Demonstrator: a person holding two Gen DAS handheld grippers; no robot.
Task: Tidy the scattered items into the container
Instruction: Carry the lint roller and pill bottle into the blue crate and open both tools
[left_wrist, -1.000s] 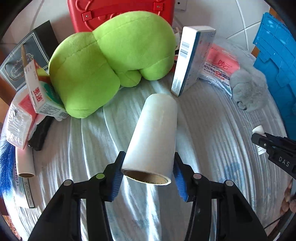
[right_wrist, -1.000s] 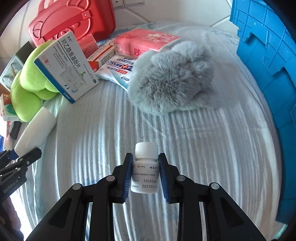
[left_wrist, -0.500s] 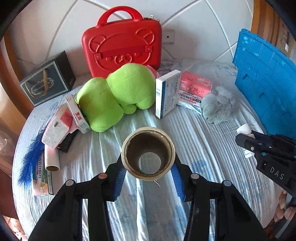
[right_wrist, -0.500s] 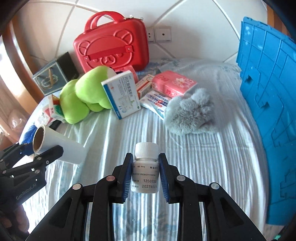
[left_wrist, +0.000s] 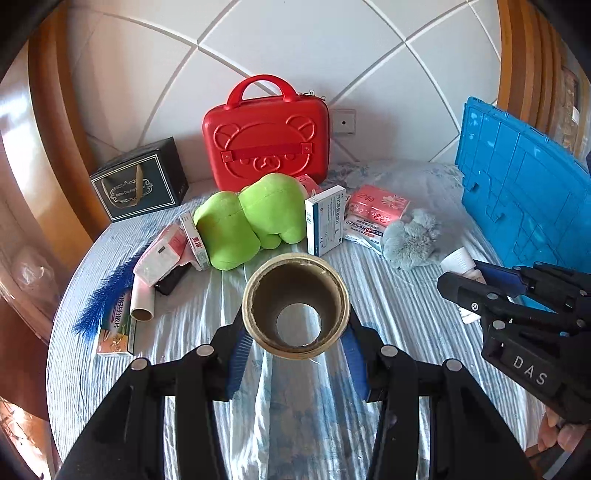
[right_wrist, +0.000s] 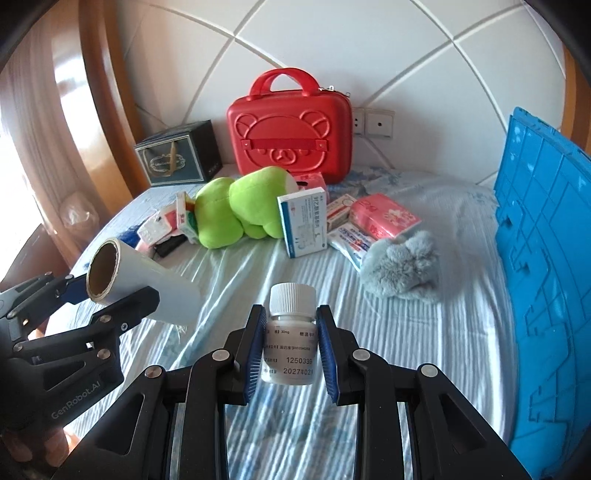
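My left gripper (left_wrist: 295, 354) is shut on a white paper roll (left_wrist: 295, 266) with a cardboard core, held above the bed so I look down its bore. My right gripper (right_wrist: 290, 354) is shut on a small white pill bottle (right_wrist: 290, 343) with a ribbed cap, also lifted off the bed. The right wrist view shows the left gripper (right_wrist: 107, 299) and the paper roll (right_wrist: 147, 284) at the left. The left wrist view shows the right gripper (left_wrist: 476, 280) and the pill bottle (left_wrist: 458, 260) at the right. A blue crate (right_wrist: 546, 258) stands at the right edge of the bed.
On the striped bed sheet (right_wrist: 424, 350) lie a green plush (right_wrist: 240, 210), a blue-and-white medicine box (right_wrist: 303, 221), pink tissue packs (right_wrist: 384, 216), a grey fur toy (right_wrist: 402, 266), a second small roll (left_wrist: 142, 299) and a blue feather (left_wrist: 99, 299). A red bear case (right_wrist: 290, 136) and a dark box (right_wrist: 177, 158) stand at the headboard.
Both grippers have risen off the bed with their loads. The roll has tipped up so its open end faces the left camera. More of the headboard and red case has come into view.
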